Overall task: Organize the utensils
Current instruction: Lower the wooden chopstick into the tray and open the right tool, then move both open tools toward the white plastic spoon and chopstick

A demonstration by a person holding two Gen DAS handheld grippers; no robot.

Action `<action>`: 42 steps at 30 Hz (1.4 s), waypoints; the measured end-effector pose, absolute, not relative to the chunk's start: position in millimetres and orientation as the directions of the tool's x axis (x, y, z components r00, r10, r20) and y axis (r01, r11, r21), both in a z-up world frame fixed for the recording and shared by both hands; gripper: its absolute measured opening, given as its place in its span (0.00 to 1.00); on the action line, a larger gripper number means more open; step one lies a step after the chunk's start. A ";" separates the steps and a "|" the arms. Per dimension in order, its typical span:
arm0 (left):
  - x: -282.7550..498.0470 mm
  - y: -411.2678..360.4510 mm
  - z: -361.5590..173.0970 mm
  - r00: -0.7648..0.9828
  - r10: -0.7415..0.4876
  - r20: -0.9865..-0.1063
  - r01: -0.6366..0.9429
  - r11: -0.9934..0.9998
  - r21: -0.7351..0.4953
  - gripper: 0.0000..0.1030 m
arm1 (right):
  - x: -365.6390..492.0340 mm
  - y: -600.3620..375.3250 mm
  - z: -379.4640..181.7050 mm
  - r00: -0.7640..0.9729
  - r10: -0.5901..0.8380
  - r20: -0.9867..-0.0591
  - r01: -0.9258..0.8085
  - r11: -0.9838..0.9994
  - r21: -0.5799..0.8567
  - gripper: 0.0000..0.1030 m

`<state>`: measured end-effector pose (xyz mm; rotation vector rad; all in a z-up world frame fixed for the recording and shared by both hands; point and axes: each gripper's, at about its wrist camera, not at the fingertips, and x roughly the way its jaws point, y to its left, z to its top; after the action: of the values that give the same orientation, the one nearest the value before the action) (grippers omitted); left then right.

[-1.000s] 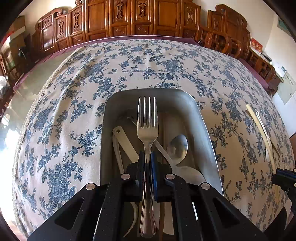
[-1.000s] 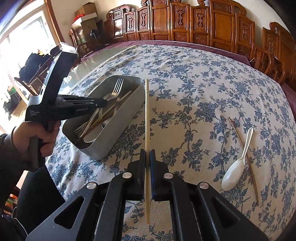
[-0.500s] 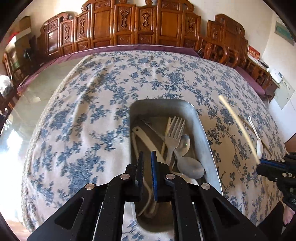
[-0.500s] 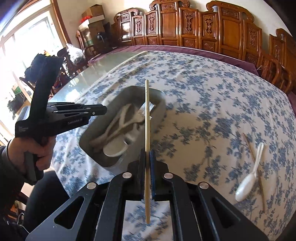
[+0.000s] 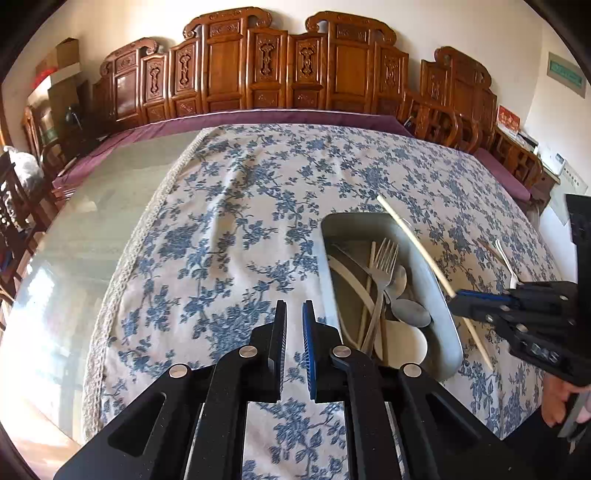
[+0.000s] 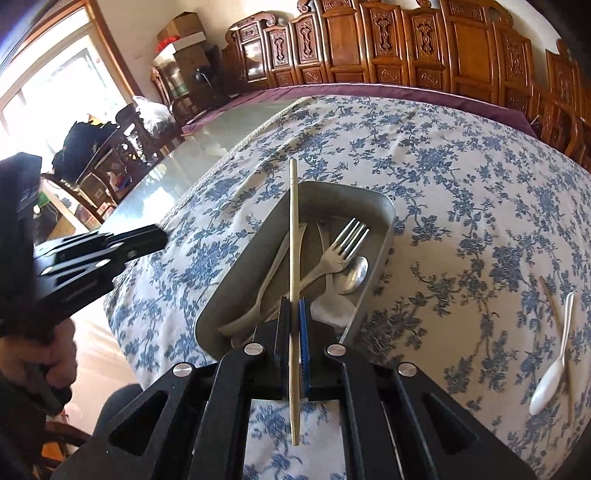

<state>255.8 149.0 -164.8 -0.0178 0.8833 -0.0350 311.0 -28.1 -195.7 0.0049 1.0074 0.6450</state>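
Floral tablecloth (image 5: pixel 229 229): fork (image 5: pixel 384 266) now in tray (image 5: pixel 439 295).

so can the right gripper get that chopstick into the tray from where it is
Probably yes. The right gripper is shut on the chopstick, which already hangs over the open metal tray. The left gripper, empty, sits off to the side over the tablecloth.

A row of carved, reddish-brown wooden chair backs (image 5: pixel 295 70) lines the pale cream wall (image 5: pixel 461 26) behind a long table draped in a white cloth with blue flowers (image 5: pixel 240 221). Sunlight floods through a wood-framed window (image 6: pixel 55 99), glaring off the bare glass tabletop (image 5: pixel 85 236). Cardboard boxes (image 6: pixel 181 37) sit stacked in the corner.
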 end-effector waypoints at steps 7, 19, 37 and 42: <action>242.5 162.0 -168.6 0.635 -0.049 -0.771 0.002 0.998 -0.061 0.07 | 332.7 -11.7 -211.0 0.353 0.489 -0.798 -0.435 0.840 0.323 0.06; 237.2 170.5 -167.3 0.636 -0.059 -0.769 -0.002 0.997 -0.079 0.07 | 340.4 9.8 -240.1 0.338 0.419 -0.843 -0.430 0.865 0.258 0.06; 238.2 139.5 -167.8 0.639 -0.050 -0.767 0.027 0.999 -0.042 0.50 | 312.1 -74.4 -201.8 0.449 0.447 -0.774 -0.490 0.847 0.205 0.08; 241.8 114.0 -168.0 0.638 -0.061 -0.768 0.047 0.998 -0.040 0.58 | 302.8 -137.7 -196.6 0.506 0.384 -0.772 -0.449 0.882 0.144 0.08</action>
<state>241.8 114.0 -168.0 -0.0174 0.8770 -0.0613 302.8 -137.7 -196.6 -0.0786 0.9109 0.5032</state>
